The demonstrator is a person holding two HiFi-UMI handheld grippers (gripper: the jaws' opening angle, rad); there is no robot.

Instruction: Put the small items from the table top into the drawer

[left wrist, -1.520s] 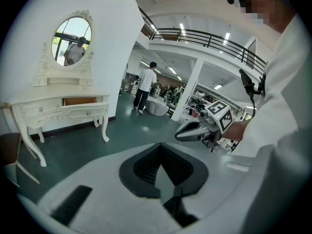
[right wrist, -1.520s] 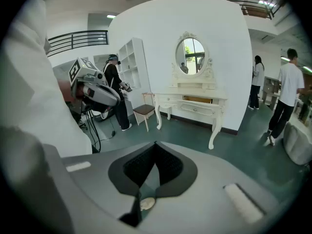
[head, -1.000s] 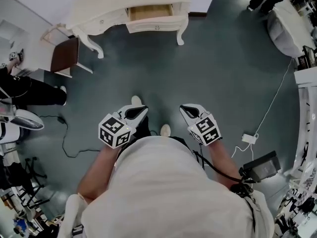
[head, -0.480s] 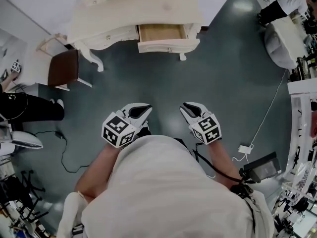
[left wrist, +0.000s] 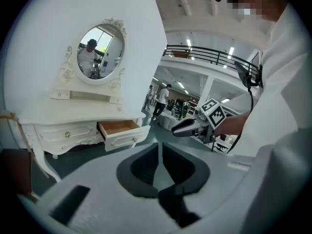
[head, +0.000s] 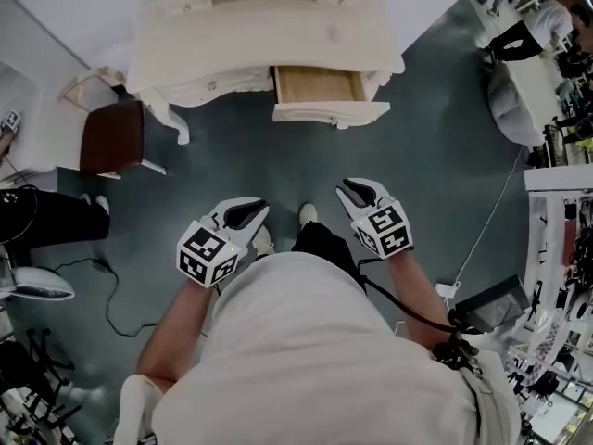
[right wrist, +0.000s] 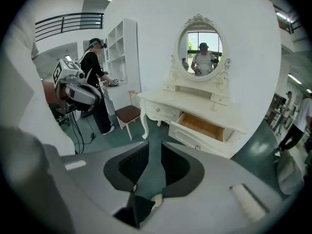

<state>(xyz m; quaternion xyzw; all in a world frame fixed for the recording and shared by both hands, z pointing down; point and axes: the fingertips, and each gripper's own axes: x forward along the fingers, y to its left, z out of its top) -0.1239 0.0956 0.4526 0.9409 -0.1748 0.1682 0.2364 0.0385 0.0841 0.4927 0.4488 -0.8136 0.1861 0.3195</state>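
A cream dressing table [head: 269,26] stands ahead with its right drawer [head: 320,86] pulled out, bare wood showing inside. The same drawer [right wrist: 200,126] appears in the right gripper view and in the left gripper view [left wrist: 119,128]. I cannot make out small items on the table top from here. Both grippers are held at waist height over the grey-green floor, well short of the table. My left gripper [head: 262,207] has its jaws all but together, nothing between them. My right gripper [head: 347,188] is opening its jaws, which are empty.
A brown-seated stool [head: 113,137] stands left of the table, and an oval mirror [right wrist: 201,52] sits on it. A person in black [head: 46,216] is at the far left beside a white shelf [right wrist: 122,57]. Cables [head: 120,295] and a power strip [head: 447,290] lie on the floor.
The dressing table and its open drawer have come nearer and shifted right in the head view. The right gripper's jaws have parted. Both grippers stay in front of the body.
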